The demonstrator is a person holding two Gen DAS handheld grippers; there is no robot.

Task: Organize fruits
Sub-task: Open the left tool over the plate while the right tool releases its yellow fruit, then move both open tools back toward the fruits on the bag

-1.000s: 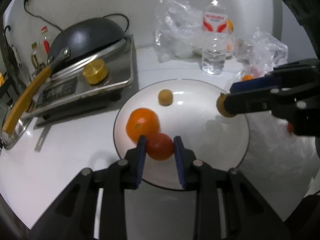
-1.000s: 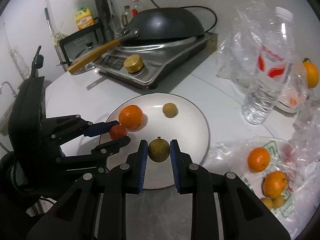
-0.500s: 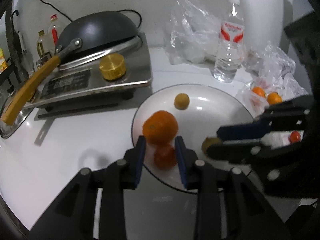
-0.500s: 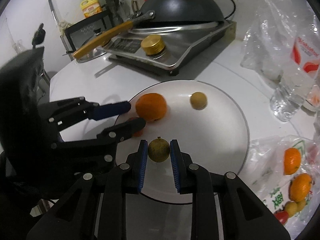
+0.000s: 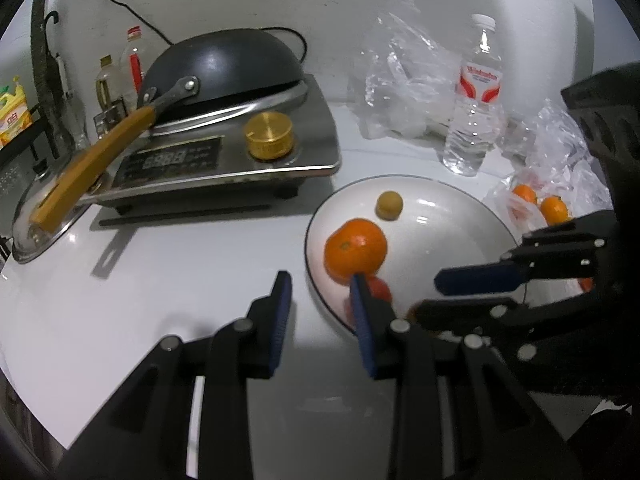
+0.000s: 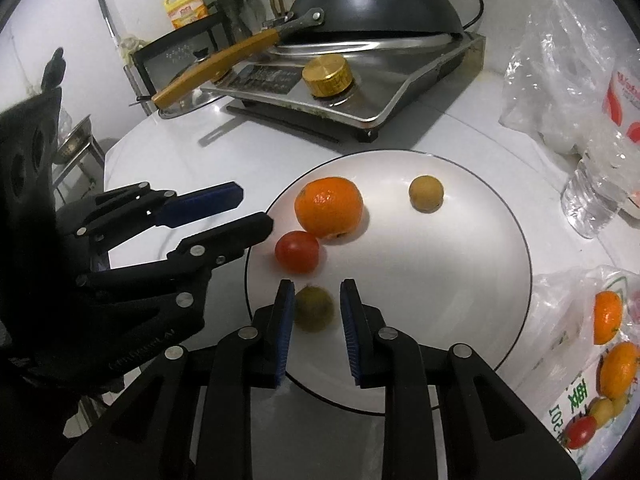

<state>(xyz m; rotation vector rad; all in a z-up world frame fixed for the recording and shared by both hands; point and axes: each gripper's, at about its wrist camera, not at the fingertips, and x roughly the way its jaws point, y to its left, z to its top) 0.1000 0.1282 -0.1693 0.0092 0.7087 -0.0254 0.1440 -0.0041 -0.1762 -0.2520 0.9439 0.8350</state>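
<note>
A white plate holds an orange, a red tomato, a small brown fruit at the back and a second brown fruit at the front. My right gripper is open, its jaws on either side of the front brown fruit with gaps. My left gripper is open and empty, over the table just left of the plate. In the left wrist view the orange and tomato sit beside its right finger.
An induction cooker with a black wok stands at the back left. A water bottle and plastic bags stand behind the plate. A bag with more oranges and small fruits lies right of the plate.
My left gripper let go of the tomato on the plate, opened and drew back to the left. My right gripper lowered the brown fruit onto the plate and opened.
</note>
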